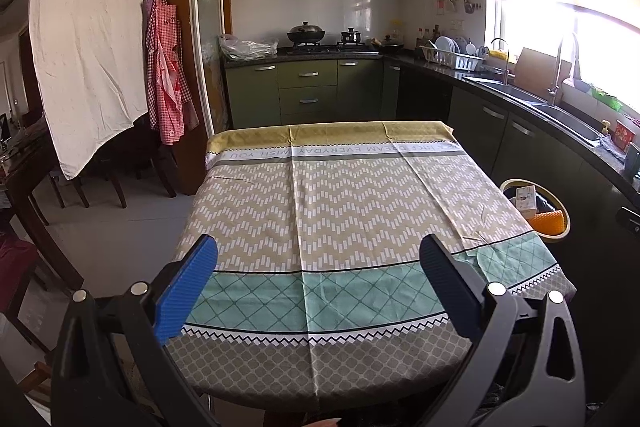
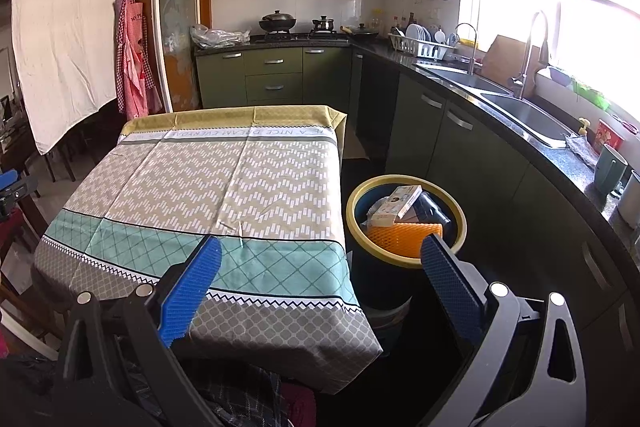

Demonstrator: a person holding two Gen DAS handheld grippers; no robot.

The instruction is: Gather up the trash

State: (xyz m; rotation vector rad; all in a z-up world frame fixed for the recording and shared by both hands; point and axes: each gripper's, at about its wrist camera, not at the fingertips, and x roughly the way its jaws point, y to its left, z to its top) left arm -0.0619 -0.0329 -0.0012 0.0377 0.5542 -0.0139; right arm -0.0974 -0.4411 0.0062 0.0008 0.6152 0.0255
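A dark bin with a yellow rim [image 2: 406,255] stands on the floor right of the table; it also shows in the left wrist view [image 1: 564,223]. Inside lie a white carton [image 2: 396,209], an orange foam net [image 2: 404,237] and a dark bottle [image 2: 434,211]. The table [image 2: 200,187] carries only its patterned cloth [image 1: 340,219]. My left gripper [image 1: 318,259] is open and empty above the table's near edge. My right gripper [image 2: 320,261] is open and empty, over the table's right front corner, its right finger [image 2: 452,279] in front of the bin.
A dark kitchen counter with a double sink [image 2: 512,107] and taps runs along the right. A dish rack [image 2: 420,45] and stove with pots [image 2: 300,27] stand at the back. A green mug [image 2: 608,169] sits on the counter. Chairs [image 1: 116,171] and a white sheet [image 1: 88,39] are left.
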